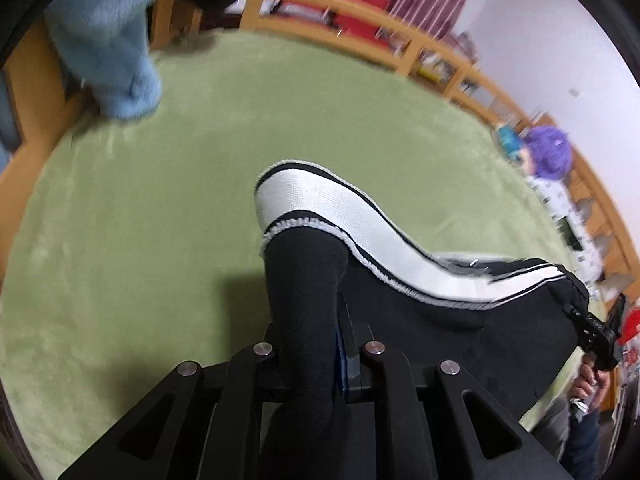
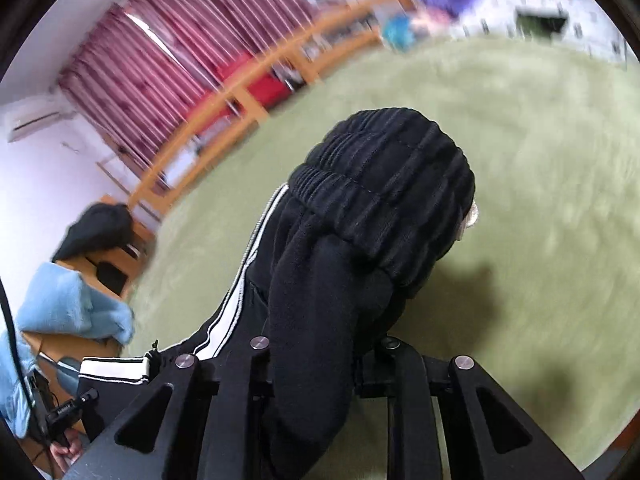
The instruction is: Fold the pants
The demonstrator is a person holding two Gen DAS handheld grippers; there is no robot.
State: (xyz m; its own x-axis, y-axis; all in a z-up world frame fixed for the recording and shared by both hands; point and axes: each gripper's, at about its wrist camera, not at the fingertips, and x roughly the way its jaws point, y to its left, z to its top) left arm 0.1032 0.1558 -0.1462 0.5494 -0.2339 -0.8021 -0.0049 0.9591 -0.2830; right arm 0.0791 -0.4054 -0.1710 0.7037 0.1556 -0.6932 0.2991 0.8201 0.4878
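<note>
black fleece pants with a white side stripe point(image 1: 400, 264) are hanging between your left hand-held gripper point(image 1: 320, 344) and right hand-held gripper point(image 2: 320, 344), each clenching an end so the cloth is stretching flat above the green carpet point(image 1: 160, 220) for folding.

Each hand-held gripper, the left hand-held gripper point(image 1: 316, 360) and the right hand-held gripper point(image 2: 320, 364), is black, with flat arms that spread like a fan, long three-cornered holes, and four round silver screws point(image 1: 263, 348) along the top.
</note>
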